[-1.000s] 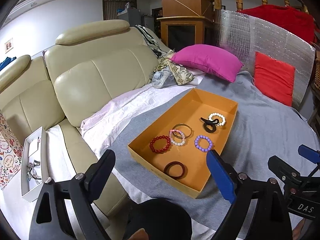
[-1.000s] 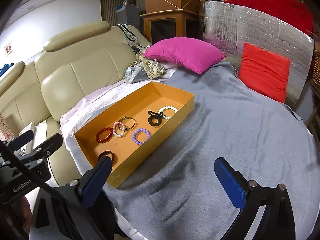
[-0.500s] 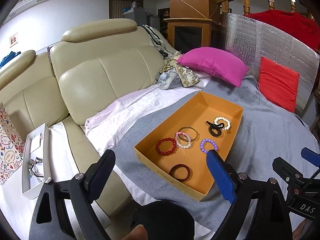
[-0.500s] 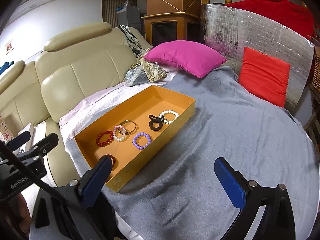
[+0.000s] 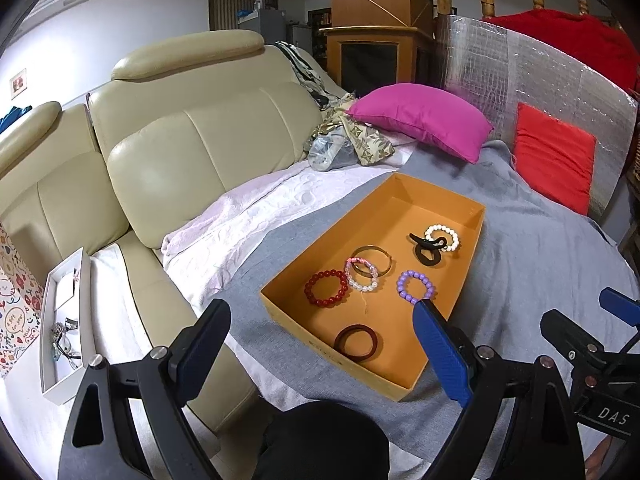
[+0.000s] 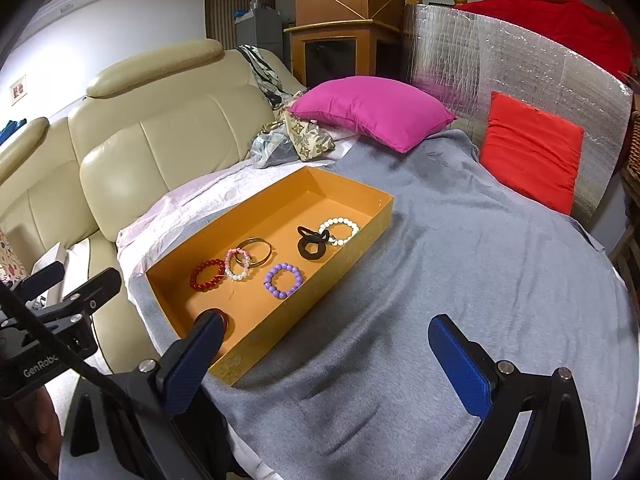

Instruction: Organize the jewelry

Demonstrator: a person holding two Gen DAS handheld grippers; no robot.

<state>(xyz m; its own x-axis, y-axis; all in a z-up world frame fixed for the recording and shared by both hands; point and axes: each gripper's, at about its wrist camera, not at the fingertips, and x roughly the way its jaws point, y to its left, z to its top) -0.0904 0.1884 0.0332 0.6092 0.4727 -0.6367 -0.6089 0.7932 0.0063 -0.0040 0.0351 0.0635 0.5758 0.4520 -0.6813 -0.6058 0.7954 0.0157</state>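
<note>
An orange tray (image 5: 448,322) lay on a grey blanket (image 6: 460,272) spread beside a cream sofa (image 5: 192,152), and all the jewelry sat inside it. A red bead bracelet (image 5: 326,289) lay toward the tray's left side, just beside a pink and white bead bracelet (image 5: 362,275) that overlapped a thin metal bangle (image 5: 372,260). A purple bead bracelet (image 5: 416,287) lay to the right of those, apart from them. Nearer the far end, a black hair tie (image 5: 427,249) touched a white bead bracelet (image 5: 442,238). A dark brown bangle (image 5: 357,341) lay alone near the tray's near wall. The left gripper (image 5: 320,344) hung above the near end of the tray with its jaws spread wide and nothing between them; its blue right finger (image 5: 440,354) showed in front of the tray's right wall. The right gripper (image 6: 324,364) hung over the blanket to the right of the tray, also wide open and empty, its left finger (image 6: 196,356) covering part of the brown bangle in that view. A pink cushion (image 6: 372,110) and a red cushion (image 6: 532,148) rested at the far edge of the blanket, the red one against a silver foil panel (image 6: 500,60). A white box (image 5: 64,324) holding small items sat on the sofa seat to the left, well apart from the tray.
</note>
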